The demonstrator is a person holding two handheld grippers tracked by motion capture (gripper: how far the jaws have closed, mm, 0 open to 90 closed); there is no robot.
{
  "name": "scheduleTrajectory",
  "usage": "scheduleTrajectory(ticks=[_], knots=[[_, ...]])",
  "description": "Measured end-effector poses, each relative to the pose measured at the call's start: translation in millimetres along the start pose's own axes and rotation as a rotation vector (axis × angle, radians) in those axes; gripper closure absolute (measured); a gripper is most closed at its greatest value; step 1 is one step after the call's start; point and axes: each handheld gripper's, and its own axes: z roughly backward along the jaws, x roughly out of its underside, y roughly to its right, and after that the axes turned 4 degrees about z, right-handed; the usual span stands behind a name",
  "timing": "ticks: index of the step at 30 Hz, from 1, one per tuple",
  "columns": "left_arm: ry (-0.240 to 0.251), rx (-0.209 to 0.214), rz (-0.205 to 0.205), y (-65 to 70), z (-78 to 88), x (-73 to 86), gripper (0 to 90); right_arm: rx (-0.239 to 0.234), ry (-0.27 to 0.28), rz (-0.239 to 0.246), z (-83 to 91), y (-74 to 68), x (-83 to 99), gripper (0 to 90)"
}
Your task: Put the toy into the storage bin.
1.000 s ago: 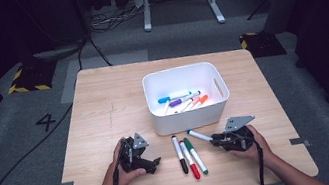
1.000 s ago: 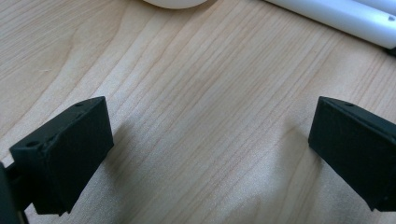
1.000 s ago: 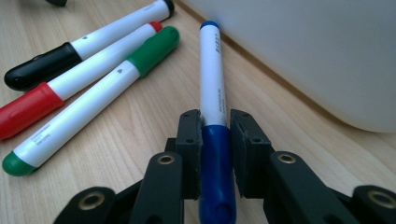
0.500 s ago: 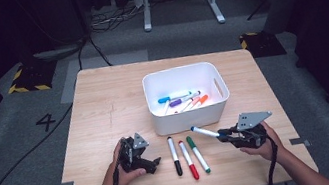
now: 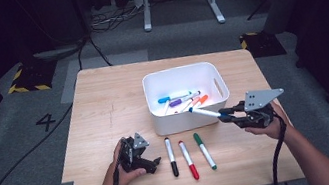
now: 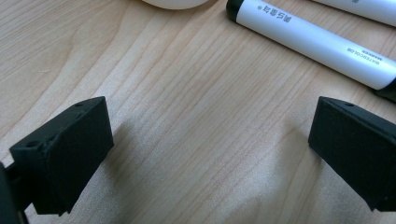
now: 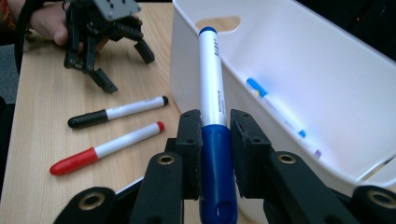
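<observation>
Three markers lie on the table on the person's side of the white bin (image 5: 191, 118): the black marker (image 5: 169, 150), the red marker (image 5: 187, 153) and the green marker (image 5: 204, 150), side by side, each with its long axis running toward the bin, likely waiting their turn. To their left the left gripper (image 5: 153, 166) rests on the wood with its jaws spread wide and nothing between them. At the bin's near right corner the right gripper (image 5: 223, 114) pinches the blue marker (image 5: 205, 112) by its cap, jaws pressed on it. The marker's long axis lies nearly level, its free end pointing over the bin's rim, apparently to be dropped among the markers already inside.
</observation>
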Motion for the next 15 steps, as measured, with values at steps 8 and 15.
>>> scheduleTrajectory(ticks=[8, 15], knots=[[0.001, 0.0, -0.001, -0.1, -0.2, -0.2, 0.0, 0.009, -0.005, 0.027, -10.2, 29.1, -29.8, 75.0], [0.002, 0.0, 0.001, 0.1, -0.3, -0.2, 0.0, -0.01, -0.069, 0.037, -34.7, 51.9, -41.3, 75.0]])
